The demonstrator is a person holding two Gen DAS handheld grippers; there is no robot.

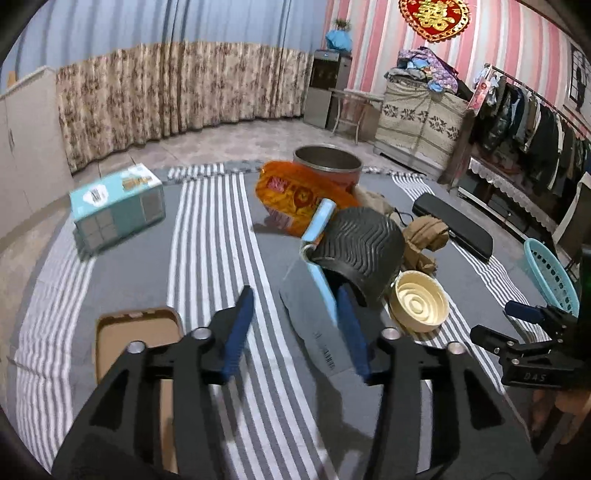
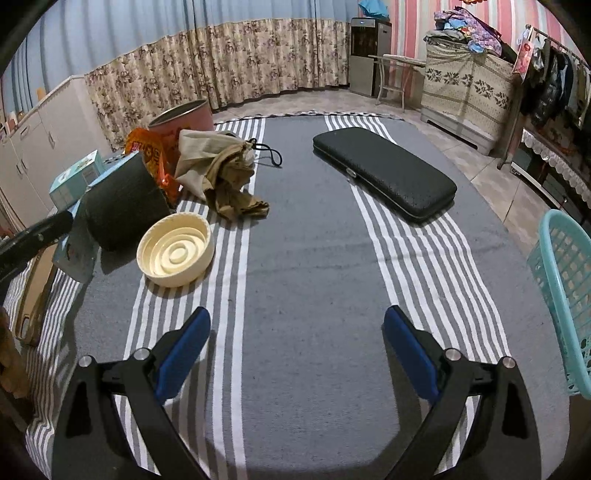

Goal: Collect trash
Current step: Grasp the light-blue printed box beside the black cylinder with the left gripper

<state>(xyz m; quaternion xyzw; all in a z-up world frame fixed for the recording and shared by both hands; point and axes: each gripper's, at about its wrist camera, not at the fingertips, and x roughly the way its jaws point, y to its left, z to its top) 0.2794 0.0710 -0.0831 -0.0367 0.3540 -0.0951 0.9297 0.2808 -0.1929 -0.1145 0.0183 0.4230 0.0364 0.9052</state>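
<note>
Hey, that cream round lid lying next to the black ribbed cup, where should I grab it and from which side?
Grip the cream lid by its raised outer rim, one finger inside the wall and one outside. It lies open side up on the striped cloth, so the rim stands free. Probably come from above on the near right side, away from the black ribbed cup crowding its far left.

text: "das" | on: right tool (image 1: 524, 376) body | wall ornament (image 1: 434, 16): gold double-happiness character
</note>
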